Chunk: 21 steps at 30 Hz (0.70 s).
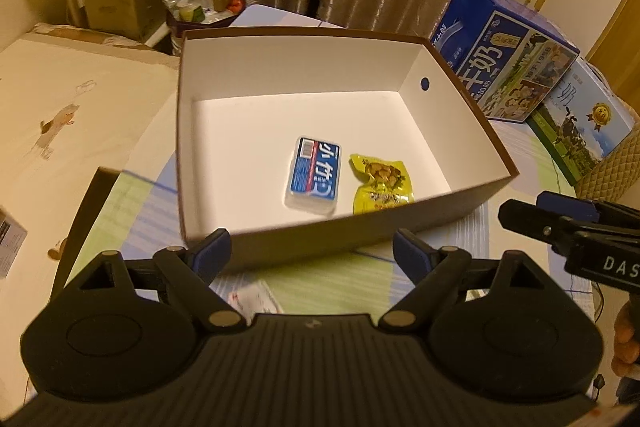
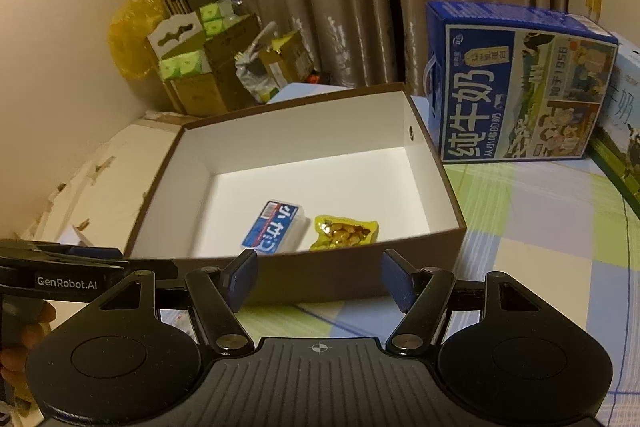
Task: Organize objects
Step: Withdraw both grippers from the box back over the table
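Nearest, the left hand-held gripper point(image 1: 310, 253) hangs with fingers spread wide and empty; the right hand-held gripper point(image 2: 318, 277) is likewise wide and holds nothing; under the left one a small packet point(image 1: 254, 301) lies on the checked tabletop point(image 1: 360, 283), seemingly not yet put away; beyond, the open box point(image 1: 472, 203) already holds a blue pack point(image 1: 314, 173) and a yellow snack bag point(image 1: 380, 183), side by side; milk cartons point(image 2: 516, 87) stand behind; so the sorting looks partly done.

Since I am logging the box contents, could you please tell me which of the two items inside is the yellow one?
The crinkled snack packet, lying right of the blue-labelled plastic case.
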{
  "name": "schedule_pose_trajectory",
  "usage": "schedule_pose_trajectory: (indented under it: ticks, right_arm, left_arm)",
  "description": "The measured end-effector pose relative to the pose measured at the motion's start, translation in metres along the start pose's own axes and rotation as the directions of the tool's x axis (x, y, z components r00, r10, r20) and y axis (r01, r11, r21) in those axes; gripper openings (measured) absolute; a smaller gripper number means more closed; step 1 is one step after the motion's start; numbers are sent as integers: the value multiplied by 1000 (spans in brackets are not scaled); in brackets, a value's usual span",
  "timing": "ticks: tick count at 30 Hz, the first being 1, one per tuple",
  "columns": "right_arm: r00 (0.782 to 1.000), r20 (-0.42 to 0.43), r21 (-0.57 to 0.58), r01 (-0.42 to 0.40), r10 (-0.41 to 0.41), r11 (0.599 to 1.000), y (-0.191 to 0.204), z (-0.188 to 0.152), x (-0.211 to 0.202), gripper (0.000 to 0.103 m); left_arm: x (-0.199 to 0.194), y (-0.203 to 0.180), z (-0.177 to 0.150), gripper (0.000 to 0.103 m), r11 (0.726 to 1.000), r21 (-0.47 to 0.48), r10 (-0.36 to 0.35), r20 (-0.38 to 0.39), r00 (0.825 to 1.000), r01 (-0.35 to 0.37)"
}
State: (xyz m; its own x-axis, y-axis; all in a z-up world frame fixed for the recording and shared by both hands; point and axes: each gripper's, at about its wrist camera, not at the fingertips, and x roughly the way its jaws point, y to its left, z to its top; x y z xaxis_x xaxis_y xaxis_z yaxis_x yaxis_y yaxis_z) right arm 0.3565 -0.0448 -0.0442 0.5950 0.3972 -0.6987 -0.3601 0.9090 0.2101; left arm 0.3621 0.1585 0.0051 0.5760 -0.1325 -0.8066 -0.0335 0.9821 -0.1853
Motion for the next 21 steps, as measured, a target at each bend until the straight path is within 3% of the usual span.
schedule_pose_trajectory:
  ticks: [21]
  right_arm:
    - [996, 30, -9, -82, 82, 997, -20, -78, -93, 65]
  left_arm:
    - [-68, -46, -99, 86, 998, -52, 35, 18, 999, -34]
